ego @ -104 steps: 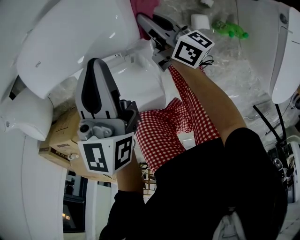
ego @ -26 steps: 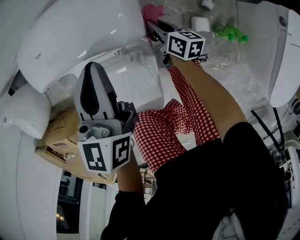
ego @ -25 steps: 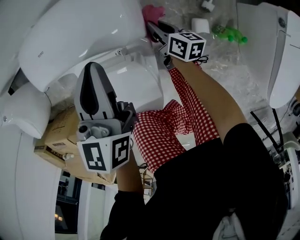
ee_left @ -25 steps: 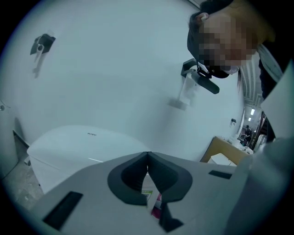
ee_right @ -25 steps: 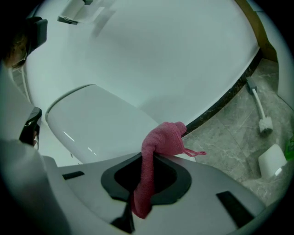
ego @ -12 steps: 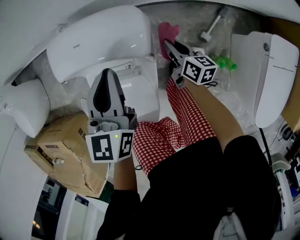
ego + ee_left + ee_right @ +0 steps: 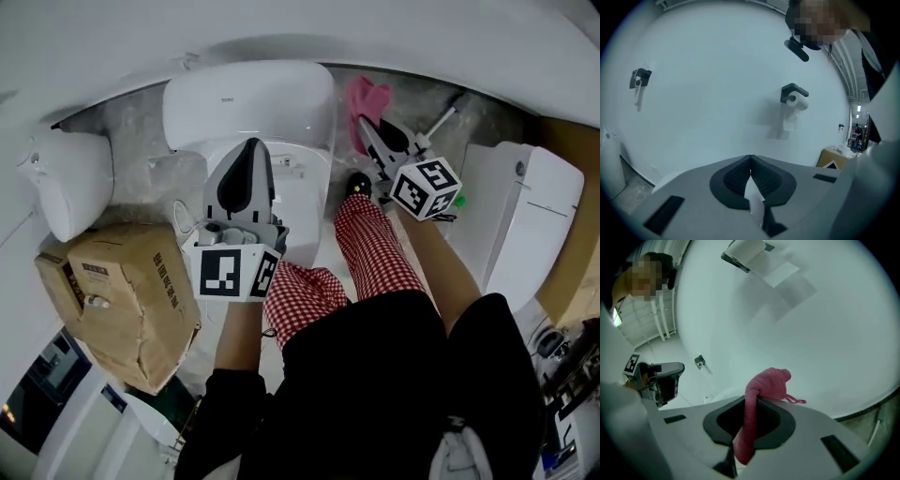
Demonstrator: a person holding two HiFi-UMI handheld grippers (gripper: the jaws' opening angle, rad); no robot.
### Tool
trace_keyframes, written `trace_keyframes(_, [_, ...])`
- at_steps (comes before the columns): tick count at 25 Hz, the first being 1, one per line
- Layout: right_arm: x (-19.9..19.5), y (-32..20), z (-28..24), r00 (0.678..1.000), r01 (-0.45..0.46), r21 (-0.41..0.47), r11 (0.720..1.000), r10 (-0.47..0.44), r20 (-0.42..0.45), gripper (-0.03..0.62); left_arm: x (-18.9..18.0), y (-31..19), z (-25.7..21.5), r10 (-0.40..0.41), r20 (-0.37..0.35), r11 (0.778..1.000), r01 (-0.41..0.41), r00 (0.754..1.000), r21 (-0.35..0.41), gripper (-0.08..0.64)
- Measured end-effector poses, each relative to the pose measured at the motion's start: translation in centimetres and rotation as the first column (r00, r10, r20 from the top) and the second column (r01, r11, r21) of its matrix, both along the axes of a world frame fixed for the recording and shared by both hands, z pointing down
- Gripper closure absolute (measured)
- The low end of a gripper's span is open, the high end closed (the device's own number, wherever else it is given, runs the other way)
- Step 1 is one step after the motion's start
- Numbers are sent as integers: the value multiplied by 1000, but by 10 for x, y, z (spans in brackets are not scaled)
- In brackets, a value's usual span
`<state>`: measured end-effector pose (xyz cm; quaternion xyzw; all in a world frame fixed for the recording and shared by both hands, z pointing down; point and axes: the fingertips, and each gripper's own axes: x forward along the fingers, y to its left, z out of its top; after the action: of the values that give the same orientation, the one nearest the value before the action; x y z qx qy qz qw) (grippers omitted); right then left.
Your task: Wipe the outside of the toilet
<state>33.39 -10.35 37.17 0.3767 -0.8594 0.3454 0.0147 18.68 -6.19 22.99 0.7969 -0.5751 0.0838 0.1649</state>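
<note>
- Swung since half a second ago: toilet [image 7: 305,192] now at the top centre of the head view, tank [image 7: 248,103] fully in sight, cardboard box [image 7: 122,291] wholly in frame at lower left.
- Right gripper [image 7: 362,122] clenched on the pink cloth [image 7: 768,379]: cloth pinched between the pads, bunched top spilling over the tips, a loose thread trailing to the right.
- Cloth held just beside the tank's right end, close to the wall; cannot tell whether touching the porcelain.
- Left gripper [image 7: 251,145] closed, tips meeting, in front of the toilet's lid in the head view; only a pale sliver low between the pads, nature unclear.
- Small dark brand mark on the tank front, too small to read; dark print on the box, illegible; black-and-white square markers on both gripper cubes.
- Red checked trouser legs [image 7: 370,253] just right of the bowl, between it and a second white toilet [image 7: 520,216].
- White fixture [image 7: 75,183] at left above the box; pale handle [image 7: 441,117] on the floor past the right gripper; toilet-roll holder [image 7: 794,96] on the wall.
</note>
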Motion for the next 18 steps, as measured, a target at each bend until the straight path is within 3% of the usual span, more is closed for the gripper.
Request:
trace_keyframes(6, [-9,-18,-69,1000,11,80,997,-12,9,538,-8,-3,-40,-39,22,998,38,999,45,551])
trace_keyframes(14, [-36,-11,-140,982,189,194,963,-188,-24,538,-7,8,-85,-21,90,999,18,996,32,551])
trace_keyframes(18, [-40,-5,-156,972,223,212,951,-234,24,538,-24,20,-98,-90,21,996,91,996,-7,551])
